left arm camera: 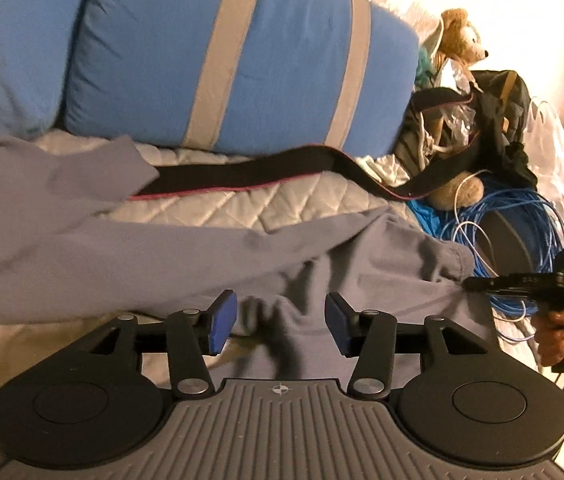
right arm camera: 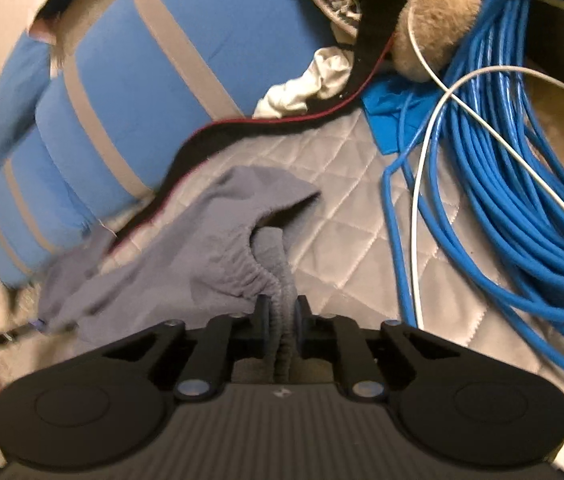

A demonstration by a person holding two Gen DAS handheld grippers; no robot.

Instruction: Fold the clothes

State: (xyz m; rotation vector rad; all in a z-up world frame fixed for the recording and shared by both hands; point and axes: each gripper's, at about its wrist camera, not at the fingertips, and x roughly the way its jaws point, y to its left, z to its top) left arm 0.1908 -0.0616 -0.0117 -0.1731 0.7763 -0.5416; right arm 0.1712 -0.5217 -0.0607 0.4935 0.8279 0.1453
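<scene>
Only from the right wrist: right claw point(right arm camera: 282, 316) pinching the grey garment's point(right arm camera: 185, 256) waistband; left claw point(left arm camera: 280, 322) wide.

- A home bedroom: a quilted bed cover point(right arm camera: 346, 184) with blue striped pillows point(left arm camera: 217, 60) lying against it.
- A teddy bear point(left arm camera: 462, 40), a coil of blue cable point(right arm camera: 514, 184) and bags point(left arm camera: 498, 120) clutter the bed.

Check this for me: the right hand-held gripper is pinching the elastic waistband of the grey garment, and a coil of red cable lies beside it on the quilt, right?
Only the colour is wrong. The cable coil is blue, as the right wrist view shows. The right hand-held gripper does pinch the grey garment by its elastic waistband, on the quilt.
</scene>
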